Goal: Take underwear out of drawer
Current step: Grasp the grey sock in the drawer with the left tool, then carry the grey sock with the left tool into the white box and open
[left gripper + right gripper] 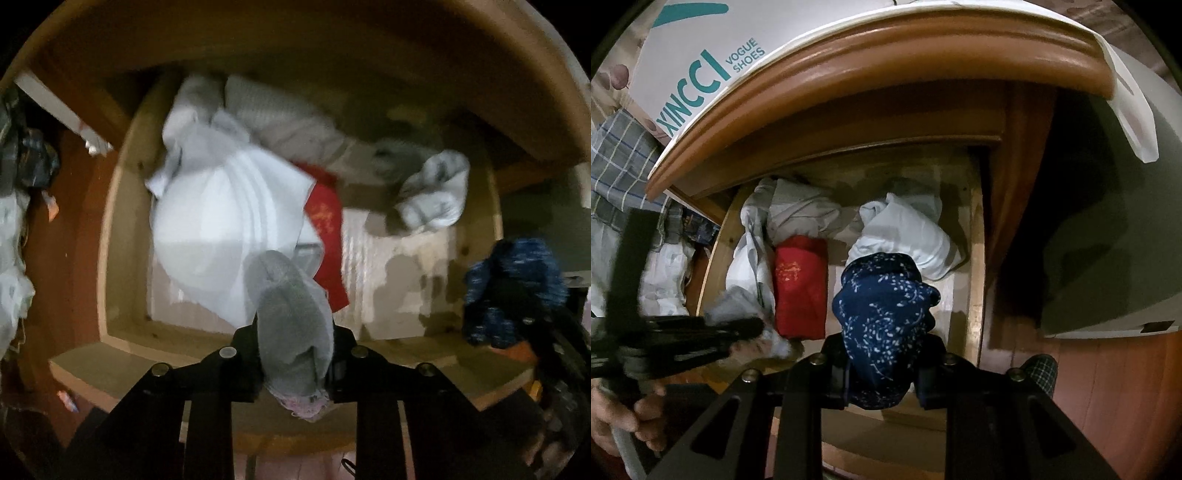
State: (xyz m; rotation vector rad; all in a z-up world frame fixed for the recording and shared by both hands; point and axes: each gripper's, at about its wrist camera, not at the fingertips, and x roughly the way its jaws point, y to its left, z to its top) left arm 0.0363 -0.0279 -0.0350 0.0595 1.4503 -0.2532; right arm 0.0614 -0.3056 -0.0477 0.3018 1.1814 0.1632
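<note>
Left-wrist view first: my left gripper (295, 354) points straight down into the open wooden drawer (118, 221), its jaws clamped on a grey garment (291, 317) with a pinkish patterned edge, which hangs up between the black fingers. Below it in the drawer I see a white folded cloth (221, 221), a red item (327, 229) with gold print, and a crumpled pale bundle (432, 192). At the right edge hangs the dark blue speckled underwear (513, 291). From the right wrist, my right gripper (881, 369) is closed tight on that blue underwear (882, 325), held above the drawer (975, 258). The left gripper (738, 332) shows blurred at left, and a XINCCI shoe box (701, 66) sits on the cabinet top.
</note>
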